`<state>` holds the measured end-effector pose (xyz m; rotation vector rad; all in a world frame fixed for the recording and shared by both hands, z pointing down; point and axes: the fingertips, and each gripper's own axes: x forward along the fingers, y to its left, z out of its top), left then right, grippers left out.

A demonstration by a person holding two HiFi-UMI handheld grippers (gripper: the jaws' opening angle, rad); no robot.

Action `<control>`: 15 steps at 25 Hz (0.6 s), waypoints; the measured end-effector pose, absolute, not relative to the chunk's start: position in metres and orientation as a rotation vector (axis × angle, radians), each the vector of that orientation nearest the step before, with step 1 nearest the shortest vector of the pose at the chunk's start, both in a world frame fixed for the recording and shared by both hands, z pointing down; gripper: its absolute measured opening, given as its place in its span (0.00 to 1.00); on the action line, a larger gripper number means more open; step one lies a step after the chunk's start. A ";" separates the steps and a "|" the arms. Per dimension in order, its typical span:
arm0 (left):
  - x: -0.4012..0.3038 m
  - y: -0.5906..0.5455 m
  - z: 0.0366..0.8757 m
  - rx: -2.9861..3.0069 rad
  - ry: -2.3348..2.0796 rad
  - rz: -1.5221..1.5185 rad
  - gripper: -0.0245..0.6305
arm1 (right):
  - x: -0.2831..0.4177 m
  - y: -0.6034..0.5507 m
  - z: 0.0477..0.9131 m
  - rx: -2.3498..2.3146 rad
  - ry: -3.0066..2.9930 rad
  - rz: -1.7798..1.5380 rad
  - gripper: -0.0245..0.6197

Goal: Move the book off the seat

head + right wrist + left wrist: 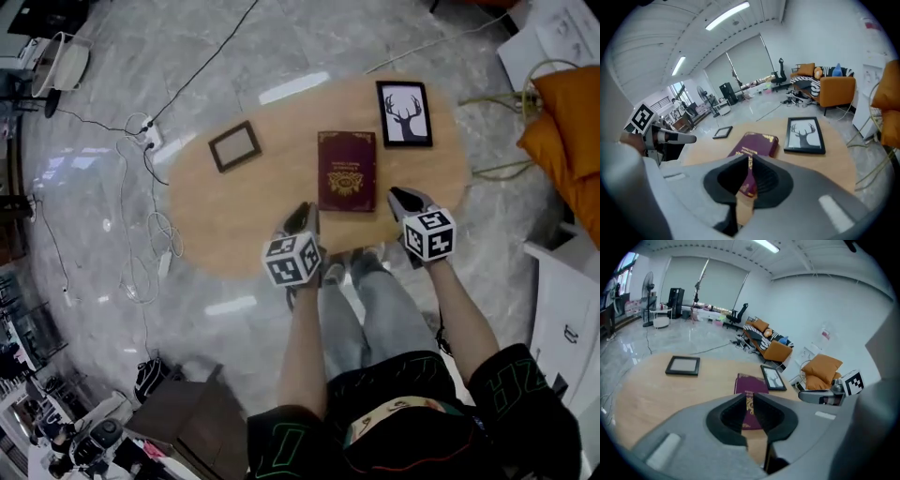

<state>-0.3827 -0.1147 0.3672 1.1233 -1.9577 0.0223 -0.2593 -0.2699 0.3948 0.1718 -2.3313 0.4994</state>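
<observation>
1. Near the middle of an oval wooden tabletop (pixel 234 220): a maroon book (pixel 347 171) with gold ornament on its cover, lying flat and closed, touched by neither gripper.
2. Left of the book and well apart from it: a small dark picture frame (pixel 234 146), flat on the wood and turned a little askew.
3. Past the book's far right corner, near but not touching: a black-framed deer picture (pixel 404 113), also flat (an antlered head in black on white).
4. Over the near edge of the tabletop, by the book's near left corner: the left gripper (pixel 302 217), tilted downward, marker cube toward the person. Jaws drawn almost together, only a thin slit left, nothing gripped (a strip of the book's cover seen through the slit, farther off on the tabletop).
5. Just right of the book's near right corner: the right gripper (pixel 403 199), tilted the same way. Jaws likewise closed to a narrow slit and empty, the book again showing beyond them.
6. Below the grippers in the head view: bare forearms, then legs (pixel 375 309) in grey trousers and shoes (pixel 352 270) at the tabletop's near edge.
7. Around the tabletop: a grey marble floor (pixel 94 206), with white cables (pixel 141 253) and a power strip (pixel 150 133) at the left, and orange cushions (pixel 567 122) at the right.
</observation>
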 end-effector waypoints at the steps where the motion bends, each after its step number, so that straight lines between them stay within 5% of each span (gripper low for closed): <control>1: -0.387 -0.119 0.348 1.139 -1.992 0.001 0.09 | -0.266 -0.270 0.378 0.162 -2.357 0.486 0.08; 7: -0.392 -0.145 0.226 1.263 -2.125 -0.336 0.05 | -0.300 -0.267 0.276 0.097 -2.493 0.428 0.08; 15: -0.437 -0.182 0.098 1.405 -2.318 -0.409 0.05 | -0.358 -0.308 0.127 0.229 -2.807 0.541 0.04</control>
